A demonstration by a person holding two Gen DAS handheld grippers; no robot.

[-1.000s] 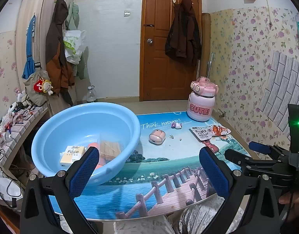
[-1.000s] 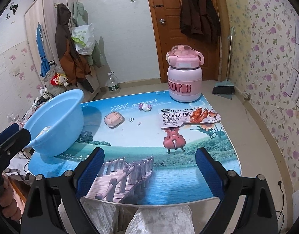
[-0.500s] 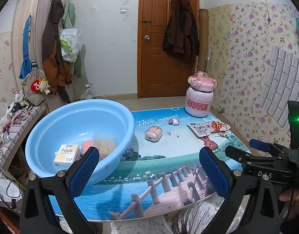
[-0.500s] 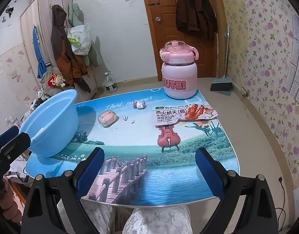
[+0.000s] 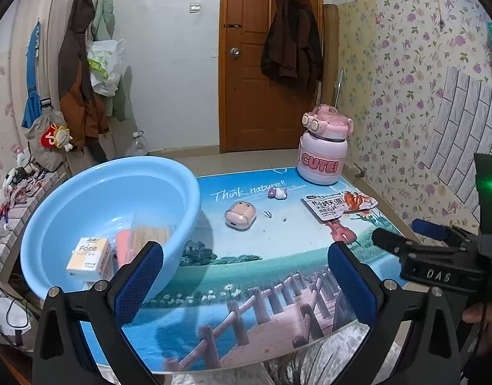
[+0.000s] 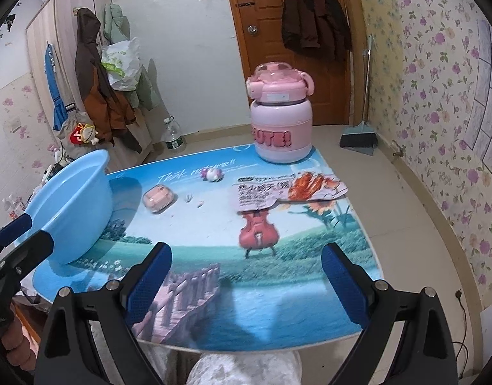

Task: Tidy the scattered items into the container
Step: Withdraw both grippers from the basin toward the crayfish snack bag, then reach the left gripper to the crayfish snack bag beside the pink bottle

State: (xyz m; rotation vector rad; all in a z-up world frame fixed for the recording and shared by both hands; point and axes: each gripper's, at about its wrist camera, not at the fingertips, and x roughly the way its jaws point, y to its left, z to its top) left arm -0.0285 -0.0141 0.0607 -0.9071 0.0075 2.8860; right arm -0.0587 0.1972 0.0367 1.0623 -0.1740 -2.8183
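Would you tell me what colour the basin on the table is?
The basin is light blue, clearest in the left wrist view.

a brown coat [image 5: 292, 32] hangs on the wooden door [image 5: 246, 96]; a broom [image 6: 361, 128] leans nearby.

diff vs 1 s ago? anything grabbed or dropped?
Nothing grabbed or let go. The right hand-held gripper has eased forward over the table: the snack packet and pink bottle loom larger in its view. The left hand-held gripper shifted only slightly. Both are open and empty as before. The blue basin with its contents, the pink case and the small toy lie as they did.
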